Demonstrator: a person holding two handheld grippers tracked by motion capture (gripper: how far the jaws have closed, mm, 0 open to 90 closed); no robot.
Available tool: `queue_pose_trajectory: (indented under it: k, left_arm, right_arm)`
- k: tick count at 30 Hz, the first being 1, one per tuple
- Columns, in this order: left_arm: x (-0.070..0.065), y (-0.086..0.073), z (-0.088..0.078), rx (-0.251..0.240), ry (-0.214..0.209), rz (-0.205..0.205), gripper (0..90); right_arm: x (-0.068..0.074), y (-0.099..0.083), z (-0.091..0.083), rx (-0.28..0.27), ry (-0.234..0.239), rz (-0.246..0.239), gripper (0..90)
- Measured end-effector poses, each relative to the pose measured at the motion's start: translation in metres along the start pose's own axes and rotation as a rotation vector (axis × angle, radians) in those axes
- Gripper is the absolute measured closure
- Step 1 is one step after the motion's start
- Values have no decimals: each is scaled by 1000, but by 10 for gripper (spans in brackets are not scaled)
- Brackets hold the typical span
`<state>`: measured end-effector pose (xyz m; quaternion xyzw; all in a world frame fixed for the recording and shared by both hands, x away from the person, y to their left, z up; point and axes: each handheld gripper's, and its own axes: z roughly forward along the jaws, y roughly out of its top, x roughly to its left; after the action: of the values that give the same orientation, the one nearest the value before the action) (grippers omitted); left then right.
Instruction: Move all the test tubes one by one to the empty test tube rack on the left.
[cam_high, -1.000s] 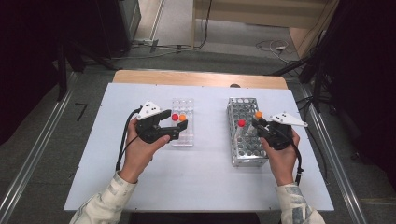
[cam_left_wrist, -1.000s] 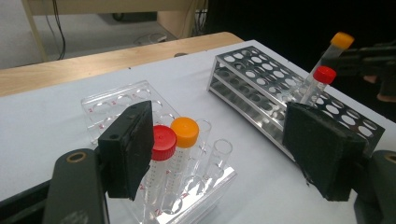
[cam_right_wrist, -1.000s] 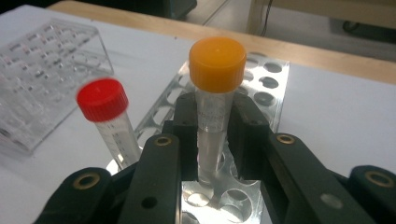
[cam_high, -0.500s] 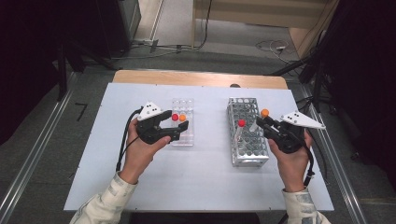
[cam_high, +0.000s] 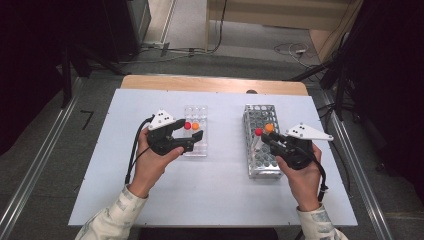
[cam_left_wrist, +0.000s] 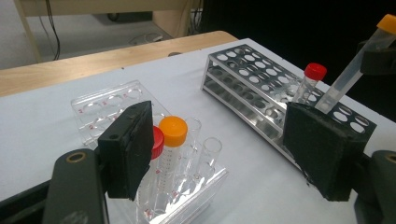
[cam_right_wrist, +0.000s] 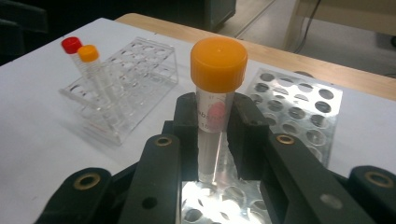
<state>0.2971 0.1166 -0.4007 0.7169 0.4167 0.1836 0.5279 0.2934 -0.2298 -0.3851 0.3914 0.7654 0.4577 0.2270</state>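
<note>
- Hovering at the near end of the clear plastic rack, the left gripper has its jaws spread, with nothing pinched.
- Red-capped tube and orange-capped tube stand upright in that rack, just beside the left jaw pad.
- Farther right, the metal rack holds one red-capped tube.
- Right gripper pinches an orange-capped tube, above the metal rack's holes.
</note>
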Motion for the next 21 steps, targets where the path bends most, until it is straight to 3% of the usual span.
queue_pose_trajectory:
  k: [12, 21]
  left_arm:
    - [-3, 0, 1, 0, -11, 0, 269]
    - [-9, -1, 4, 1, -41, 5, 281]
  right_arm:
    - [34, -1, 21, 23, 92, -44, 722]
    - [58, -6, 43, 63, 149, -81, 722]
